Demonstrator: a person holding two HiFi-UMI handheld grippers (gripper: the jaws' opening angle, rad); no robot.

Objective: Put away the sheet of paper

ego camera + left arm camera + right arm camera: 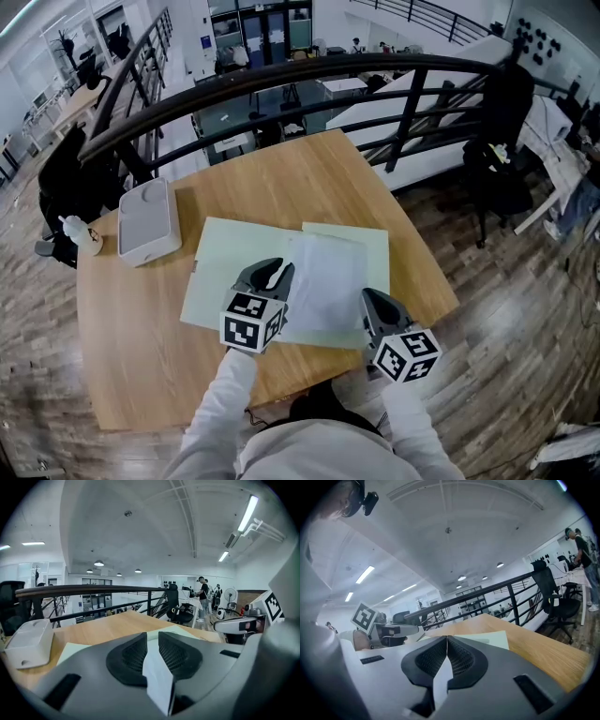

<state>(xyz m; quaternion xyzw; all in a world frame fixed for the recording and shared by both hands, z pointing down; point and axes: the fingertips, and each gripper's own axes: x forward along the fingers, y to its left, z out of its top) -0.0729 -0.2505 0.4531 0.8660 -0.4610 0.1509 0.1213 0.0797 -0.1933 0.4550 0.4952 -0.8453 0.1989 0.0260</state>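
A round wooden counter (131, 356) stands by a black metal rail (281, 80). The thin white sheet of paper (323, 281) lies over pale green card sheets (225, 267), with its near edge held up. The right claw (370, 298) is shut tight on that edge. The left claw (275, 272) seems to pinch it too, though its pads look a bit apart. To do this well, both hands should move together, so the paper stays flat and does not rip.

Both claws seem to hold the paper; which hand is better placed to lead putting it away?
Left, probably: the left gripper clamps the sheet of paper at its left edge, nearer the white box; the right gripper pinches the right edge, farther off.
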